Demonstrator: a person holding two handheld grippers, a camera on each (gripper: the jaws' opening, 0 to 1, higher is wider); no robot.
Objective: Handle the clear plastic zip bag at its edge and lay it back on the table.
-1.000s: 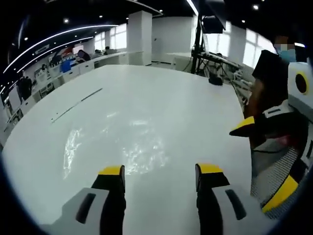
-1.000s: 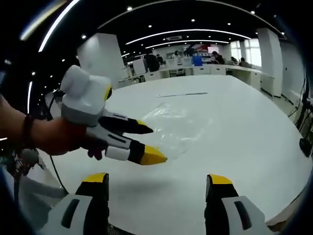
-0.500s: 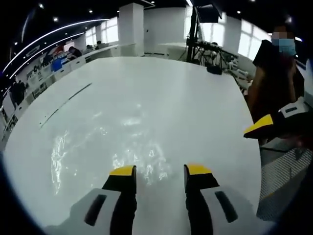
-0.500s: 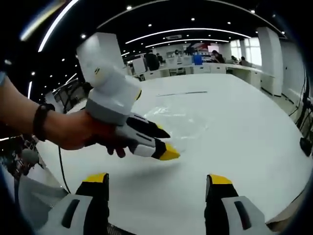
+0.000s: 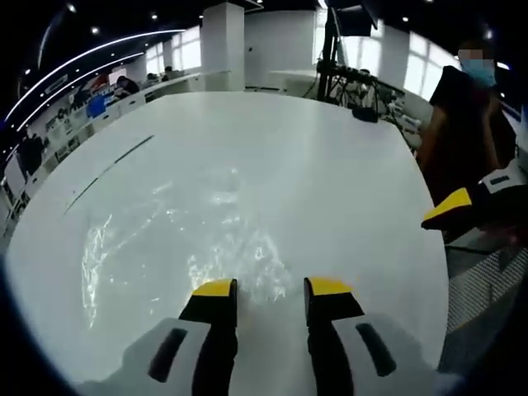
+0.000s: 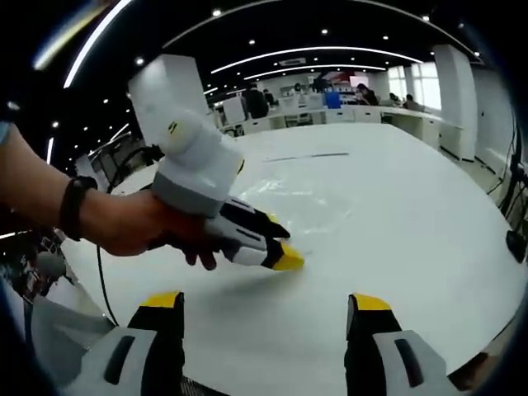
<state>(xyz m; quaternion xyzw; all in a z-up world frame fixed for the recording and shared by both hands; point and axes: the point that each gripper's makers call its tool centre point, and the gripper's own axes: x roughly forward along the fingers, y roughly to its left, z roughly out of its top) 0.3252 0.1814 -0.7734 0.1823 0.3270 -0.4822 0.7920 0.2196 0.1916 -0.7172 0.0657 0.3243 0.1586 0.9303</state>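
Note:
The clear plastic zip bag [image 5: 190, 243] lies flat and crinkled on the white table [image 5: 313, 157]. My left gripper [image 5: 271, 289] sits low at the bag's near edge, its yellow-tipped jaws drawn close with a narrow gap between them and bag film just ahead of that gap. In the right gripper view the left gripper [image 6: 287, 247], held by a hand, points down at the near edge of the bag [image 6: 309, 206]. My right gripper [image 6: 266, 304] hangs back over bare table, jaws wide open and holding nothing. One of its yellow tips [image 5: 450, 208] enters the left gripper view from the right.
A thin dark strip [image 5: 107, 169] lies on the table beyond the bag. A person [image 5: 462, 107] stands at the table's right edge beside a black equipment stand [image 5: 338, 58]. Desks with people line the far wall [image 6: 330, 103].
The left gripper's jaws have narrowed step by step while it moved forward and down to the bag's near edge. The right gripper has stayed put, wide open.

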